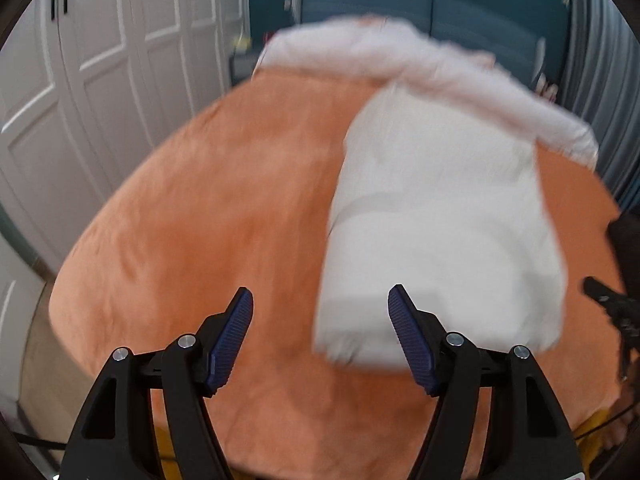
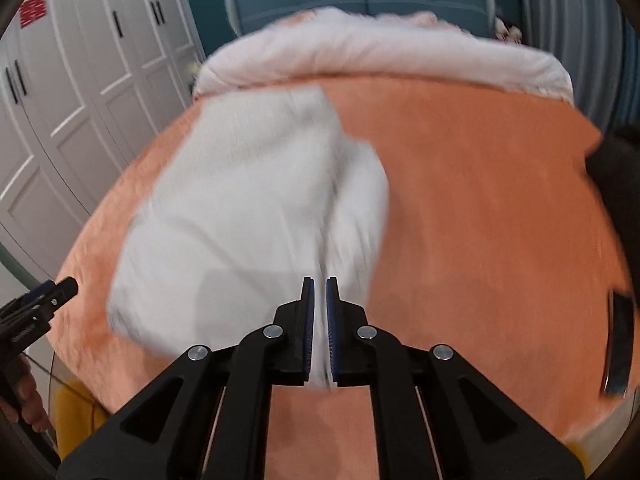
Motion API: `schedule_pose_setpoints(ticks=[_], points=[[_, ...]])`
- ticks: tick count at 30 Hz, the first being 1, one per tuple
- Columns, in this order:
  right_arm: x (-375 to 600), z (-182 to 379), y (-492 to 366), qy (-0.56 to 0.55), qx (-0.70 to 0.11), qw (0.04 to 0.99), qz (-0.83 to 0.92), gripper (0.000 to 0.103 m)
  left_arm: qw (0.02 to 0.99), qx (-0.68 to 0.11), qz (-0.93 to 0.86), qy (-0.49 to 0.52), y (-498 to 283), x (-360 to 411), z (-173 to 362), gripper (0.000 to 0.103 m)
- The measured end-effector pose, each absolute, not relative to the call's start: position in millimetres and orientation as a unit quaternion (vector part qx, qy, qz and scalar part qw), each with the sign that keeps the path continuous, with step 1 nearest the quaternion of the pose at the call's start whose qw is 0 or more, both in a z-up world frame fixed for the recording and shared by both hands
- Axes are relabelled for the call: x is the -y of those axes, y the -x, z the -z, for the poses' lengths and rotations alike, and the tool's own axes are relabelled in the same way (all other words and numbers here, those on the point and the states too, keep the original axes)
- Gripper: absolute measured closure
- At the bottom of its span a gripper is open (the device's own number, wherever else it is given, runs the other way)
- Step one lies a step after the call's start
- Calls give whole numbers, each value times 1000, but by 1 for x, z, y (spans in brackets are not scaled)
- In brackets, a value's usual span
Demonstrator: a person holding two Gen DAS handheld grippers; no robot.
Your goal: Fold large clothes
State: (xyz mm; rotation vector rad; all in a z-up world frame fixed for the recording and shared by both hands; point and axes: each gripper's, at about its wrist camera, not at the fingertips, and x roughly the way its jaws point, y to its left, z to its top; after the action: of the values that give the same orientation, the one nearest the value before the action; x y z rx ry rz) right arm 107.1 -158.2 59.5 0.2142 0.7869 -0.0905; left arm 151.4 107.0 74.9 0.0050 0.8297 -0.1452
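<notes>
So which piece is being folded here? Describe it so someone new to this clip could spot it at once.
Find the bed with the orange blanket that fills both views. On it lies a white garment, folded into a long strip, its near edge pinched in the right gripper. The fluffy pale bedding bunched along the headboard end is pinkish and thick; the garment is flat and plain white.

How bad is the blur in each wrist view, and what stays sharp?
Left wrist view: white garment and orange bed cover smeared by motion, fisheye bends the wardrobe doors; the open left gripper is crisp. Right wrist view: same smear on the cloth, edges feathered; the right gripper, shut on the garment, stays sharp. No glare in either.
</notes>
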Motion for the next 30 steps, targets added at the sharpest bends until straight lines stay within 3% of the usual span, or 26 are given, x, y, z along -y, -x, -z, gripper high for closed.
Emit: schedule_pose_setpoints(ticks=[6,11,13,15,20,24,27,30], points=[[167,-89,-210,-48,-389,919,46,98,922,-380,79,-17,-230,-60,-87,34],[188,-43,-288,-76,-489,868,36,101,888,-452,68,-44,-290,-39,-30,29],[188,-9,-309,-63,-539,839,32,103,892,-443,72,-54,-295,-34,-19,23],[179,-5,-315,-21,-549,834,38,103,890,-446,73,-60,-297,-30,-17,22],[183,-48,-281,-79,-507,857,29,101,888,-451,66,-56,-302,-42,-8,20],[176,-8,-256,-102,-540,836,15,103,889,-451,64,-39,-298,-47,-6,18],[174,-17,-236,-121,-518,846,13,102,889,-452,64,-29,-283,-48,-22,27],[170,-48,-184,-155,-480,863,-30,102,899,-428,92,-33,-243,-60,-48,27]])
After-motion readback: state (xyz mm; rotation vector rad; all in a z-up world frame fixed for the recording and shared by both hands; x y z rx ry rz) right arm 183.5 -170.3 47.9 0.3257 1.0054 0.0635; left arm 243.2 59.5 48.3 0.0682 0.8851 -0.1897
